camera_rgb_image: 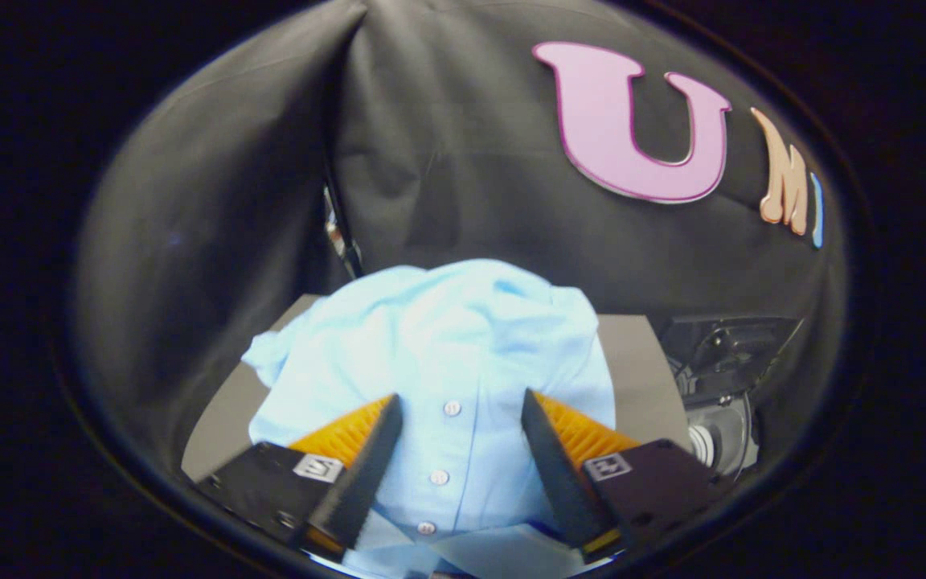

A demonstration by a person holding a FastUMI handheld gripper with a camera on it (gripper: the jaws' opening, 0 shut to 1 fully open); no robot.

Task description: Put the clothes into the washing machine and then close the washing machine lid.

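Observation:
A light blue button-up shirt [439, 354] lies heaped on a grey table [644, 370]. Its button placket runs straight down between my fingers. My gripper [460, 410] hovers just above the shirt with its jaws spread wide apart, one finger on each side of the placket. Nothing is held between them. To the right of the table, beyond the right finger, stands the washing machine [724, 378], with dark parts and a pale round part showing; I cannot tell how its lid stands.
Black cloth walls close in behind and to the left of the table, meeting at a corner seam [342, 233]. Bare grey table shows left of the shirt [226, 418] and between the shirt and the machine.

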